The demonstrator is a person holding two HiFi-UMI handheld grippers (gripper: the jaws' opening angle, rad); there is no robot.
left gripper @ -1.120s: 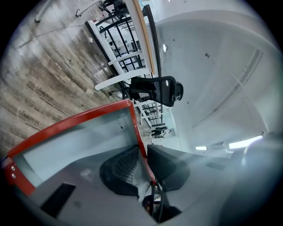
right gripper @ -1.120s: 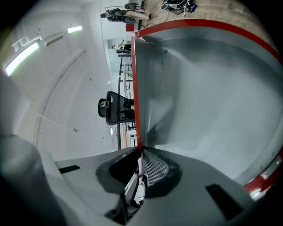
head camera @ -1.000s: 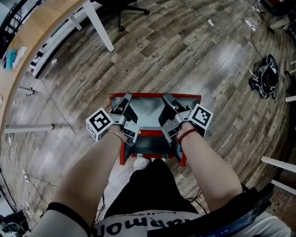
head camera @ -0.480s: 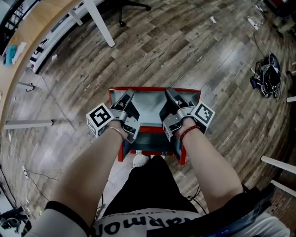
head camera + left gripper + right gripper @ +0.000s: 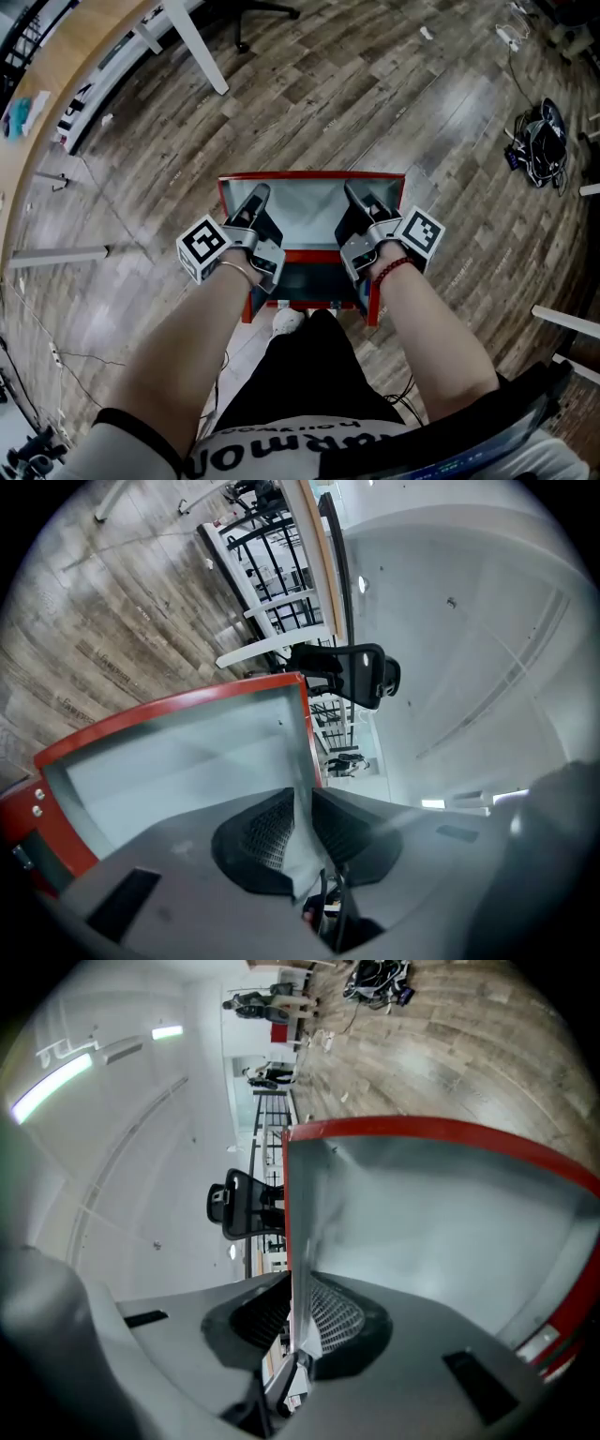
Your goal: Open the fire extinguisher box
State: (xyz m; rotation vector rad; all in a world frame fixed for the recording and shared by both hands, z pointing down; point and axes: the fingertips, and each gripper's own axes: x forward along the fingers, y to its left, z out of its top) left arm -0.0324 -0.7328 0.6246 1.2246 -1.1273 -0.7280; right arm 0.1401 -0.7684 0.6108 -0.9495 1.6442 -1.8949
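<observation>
The red fire extinguisher box (image 5: pixel 309 261) stands on the wooden floor right in front of my legs. Its lid (image 5: pixel 309 211), a grey pane in a red frame, is lifted. My left gripper (image 5: pixel 258 197) is shut on the lid's left edge, and in the left gripper view the pane (image 5: pixel 187 761) runs straight between its jaws (image 5: pixel 302 822). My right gripper (image 5: pixel 354 195) holds the lid's right edge; its jaws are opening, with the pane's edge (image 5: pixel 441 1213) still between the pads (image 5: pixel 298 1321).
A curved wooden desk (image 5: pixel 56 84) with white legs (image 5: pixel 197 47) fills the upper left. A bundle of dark cables (image 5: pixel 539 141) lies on the floor at the right. The person's white shoe (image 5: pixel 286 323) sits just below the box.
The lid has swung further up and away, its top edge now higher in the head view. Both grippers rose with it, and the right one shifted a little to the right.
</observation>
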